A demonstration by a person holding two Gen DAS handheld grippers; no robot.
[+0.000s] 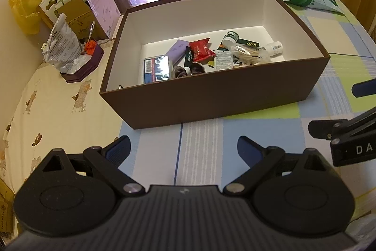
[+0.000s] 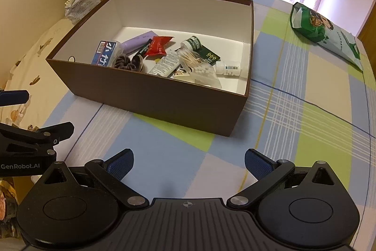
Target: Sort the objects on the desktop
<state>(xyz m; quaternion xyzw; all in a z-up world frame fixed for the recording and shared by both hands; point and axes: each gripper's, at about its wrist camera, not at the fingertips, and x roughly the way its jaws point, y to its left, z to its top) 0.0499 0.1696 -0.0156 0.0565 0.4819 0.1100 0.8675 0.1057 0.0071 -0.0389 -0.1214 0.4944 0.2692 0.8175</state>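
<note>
The brown box near wall hides part of the dark hair ties.

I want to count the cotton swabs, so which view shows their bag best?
The right wrist view: the cotton swab bag lies unobstructed near the box's front wall. In the left wrist view, the bag is farther and glare-blurred.

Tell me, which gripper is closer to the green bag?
Right. The right gripper sits on the green bag's side of the brown box; the left gripper is farther over, toward the box's other end.
</note>
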